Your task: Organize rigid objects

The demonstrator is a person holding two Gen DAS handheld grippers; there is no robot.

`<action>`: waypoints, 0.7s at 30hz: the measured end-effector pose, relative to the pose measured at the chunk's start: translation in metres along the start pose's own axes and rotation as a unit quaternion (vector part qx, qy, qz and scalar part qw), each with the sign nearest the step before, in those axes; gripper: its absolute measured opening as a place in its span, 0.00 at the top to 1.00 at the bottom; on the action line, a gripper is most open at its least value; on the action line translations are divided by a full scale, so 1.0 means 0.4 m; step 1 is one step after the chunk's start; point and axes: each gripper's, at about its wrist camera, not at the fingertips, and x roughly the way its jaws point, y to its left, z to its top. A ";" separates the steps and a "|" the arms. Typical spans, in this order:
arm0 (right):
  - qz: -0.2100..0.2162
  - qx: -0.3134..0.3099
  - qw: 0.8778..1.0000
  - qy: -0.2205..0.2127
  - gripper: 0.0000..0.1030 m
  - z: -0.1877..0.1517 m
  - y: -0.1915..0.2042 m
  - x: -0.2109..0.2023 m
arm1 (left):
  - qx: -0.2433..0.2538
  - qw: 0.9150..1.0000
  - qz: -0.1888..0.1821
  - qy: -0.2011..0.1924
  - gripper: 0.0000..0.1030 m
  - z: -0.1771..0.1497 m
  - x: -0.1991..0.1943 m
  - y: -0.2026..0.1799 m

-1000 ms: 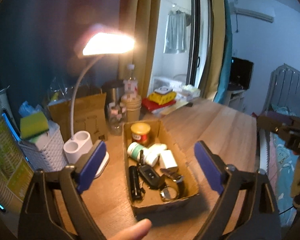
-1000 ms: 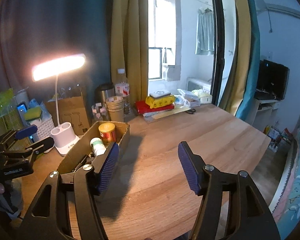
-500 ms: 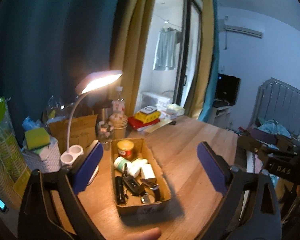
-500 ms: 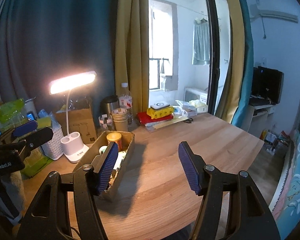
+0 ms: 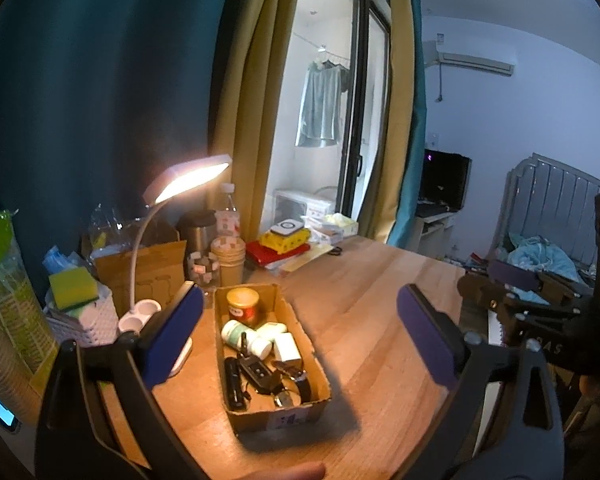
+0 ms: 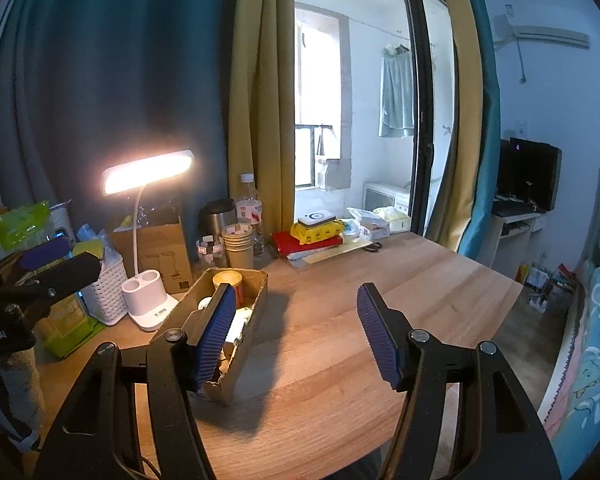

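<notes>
The open brown cardboard box sits lengthwise on the light wooden worktop, at about 6 o'clock in the left wrist view, directly under the lit white gooseneck desk lamp, probably so its contents are easy to see. The rigid objects are gathered inside it. A round tin with a yellow lid and red label stands upright at the far end. Toward the middle lie a white bottle with a green label and a small white block. At the near end are a slim black stick-shaped thing, a black key fob and a wristwatch with a dark strap, packed close and partly overlapping.

The left tool hangs above the box with its blue pads spread wide; its jaws have just been opening, with nothing between them. The right tool stands half open and empty, its left pad in front of the box at 9 o'clock, over bare worktop. Both appear clear of the box, so the sorting looks finished or nearly so.
</notes>
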 end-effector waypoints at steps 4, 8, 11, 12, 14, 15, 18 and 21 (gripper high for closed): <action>-0.001 0.000 1.000 0.000 0.36 -0.002 0.000 0.001 | 0.005 1.000 0.000 -0.005 0.04 0.002 -0.006 -0.003; 0.000 0.001 1.000 0.000 0.36 -0.003 0.000 0.001 | 0.005 1.000 -0.001 -0.003 0.04 0.001 -0.004 -0.001; 0.000 0.001 1.000 0.000 0.36 -0.002 -0.001 0.000 | 0.005 1.000 -0.001 -0.003 0.04 0.002 -0.004 -0.002; 0.000 0.001 1.000 0.000 0.36 -0.002 -0.001 0.000 | 0.005 1.000 -0.001 -0.002 0.05 0.002 -0.004 -0.002; 0.000 0.001 1.000 0.001 0.36 -0.003 0.000 0.001 | 0.006 1.000 -0.001 -0.001 0.05 0.002 -0.003 -0.003; 0.001 0.001 1.000 0.001 0.36 -0.004 0.001 0.003 | 0.006 1.000 0.000 0.000 0.05 0.001 -0.001 -0.003; 0.004 0.003 1.000 0.002 0.36 -0.011 0.005 0.002 | 0.002 1.000 -0.004 0.003 0.04 0.001 0.001 -0.002; 0.005 0.004 1.000 0.004 0.36 -0.015 0.005 0.005 | 0.004 1.000 0.000 -0.003 0.04 0.001 -0.006 -0.004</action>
